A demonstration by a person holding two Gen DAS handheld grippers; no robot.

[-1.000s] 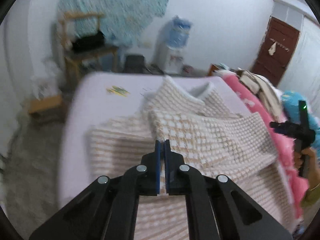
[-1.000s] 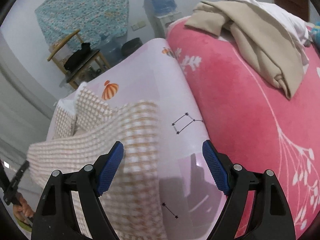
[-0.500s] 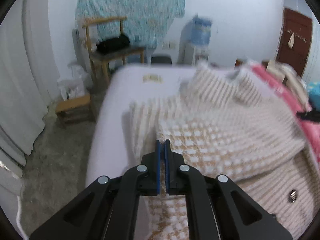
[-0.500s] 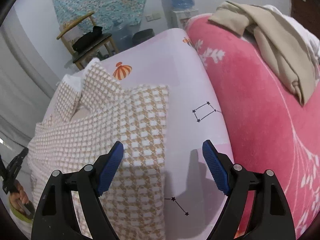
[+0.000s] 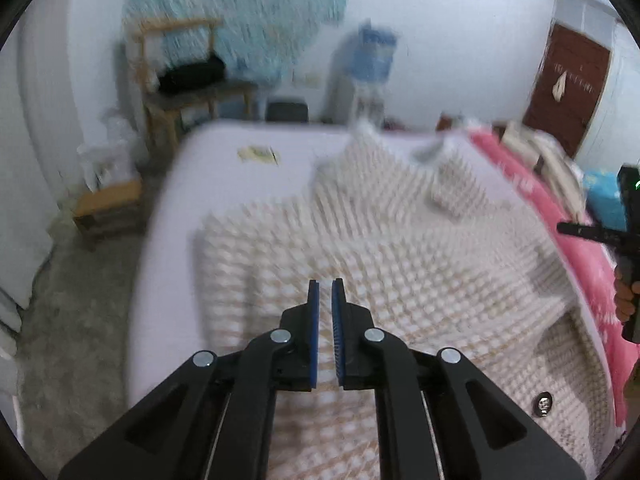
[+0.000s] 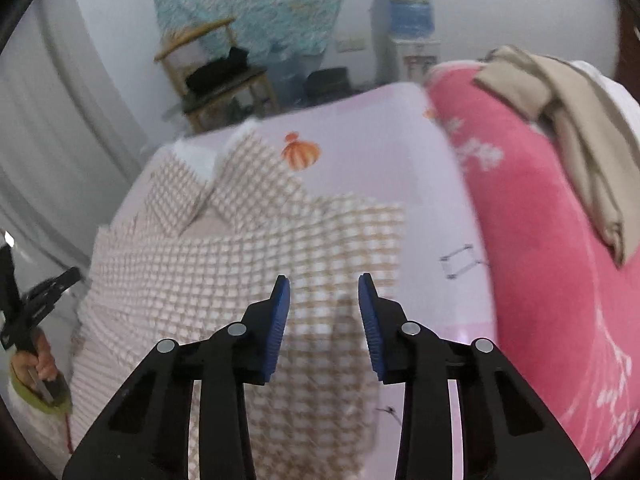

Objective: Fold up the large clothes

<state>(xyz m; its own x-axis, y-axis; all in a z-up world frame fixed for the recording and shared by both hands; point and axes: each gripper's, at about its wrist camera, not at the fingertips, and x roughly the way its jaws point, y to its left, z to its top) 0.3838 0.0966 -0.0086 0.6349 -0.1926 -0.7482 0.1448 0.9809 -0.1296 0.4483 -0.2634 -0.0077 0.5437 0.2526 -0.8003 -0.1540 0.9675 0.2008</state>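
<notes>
A large beige-and-white checked coat (image 5: pixel 400 248) lies spread on a bed with a pale lilac sheet (image 5: pixel 240 176), collar at the far end; it also shows in the right wrist view (image 6: pixel 224 256). My left gripper (image 5: pixel 325 292) hovers over the coat's near part with its blue pads a narrow gap apart and nothing between them. My right gripper (image 6: pixel 324 284) is open and empty above the coat's right edge. The right gripper shows at the right edge of the left wrist view (image 5: pixel 624 236), the left gripper at the left edge of the right wrist view (image 6: pixel 36 296).
A pink blanket (image 6: pixel 560 280) with a beige garment (image 6: pixel 568 120) on it lies along the bed's right side. Past the bed stand a wooden chair with a black bag (image 5: pixel 188 76), a water dispenser (image 6: pixel 408 32) and a low wooden stool (image 5: pixel 108 204). A brown door (image 5: pixel 568 80) is at the far right.
My left gripper's pads have parted slightly and let go of the coat, which now lies flatter. My right gripper's jaws have narrowed and moved left over the coat's edge.
</notes>
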